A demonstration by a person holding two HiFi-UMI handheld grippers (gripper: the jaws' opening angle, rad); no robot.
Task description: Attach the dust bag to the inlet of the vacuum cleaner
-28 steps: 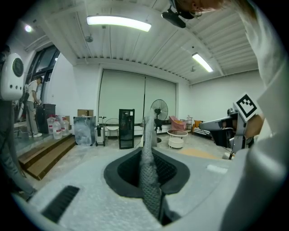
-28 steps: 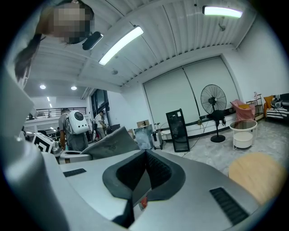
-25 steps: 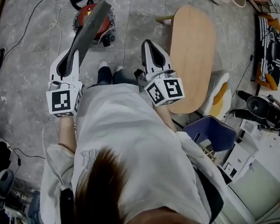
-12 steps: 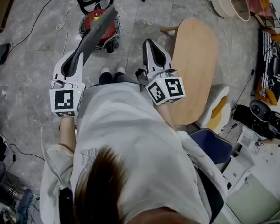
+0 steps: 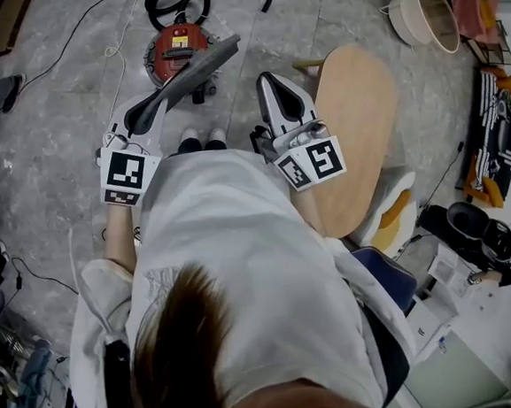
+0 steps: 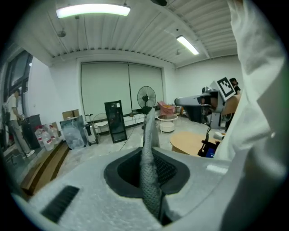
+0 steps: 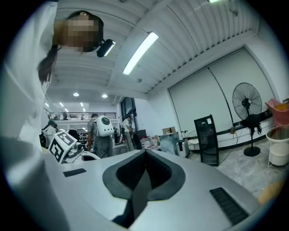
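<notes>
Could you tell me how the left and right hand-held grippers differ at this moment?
The left hand-held gripper is shut on the grey dust bag, which juts beyond its jaws; the right hand-held gripper is shut on nothing. The left slants toward the red vacuum cleaner; the right points straight ahead. Both are white and of the same shape.

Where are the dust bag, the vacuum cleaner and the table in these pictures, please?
dust bag (image 5: 199, 68): head view, middle of the flat grey bag.
vacuum cleaner (image 5: 170, 44): head view, red top of its body.
table (image 5: 359, 118): head view, bare wooden top.
</notes>
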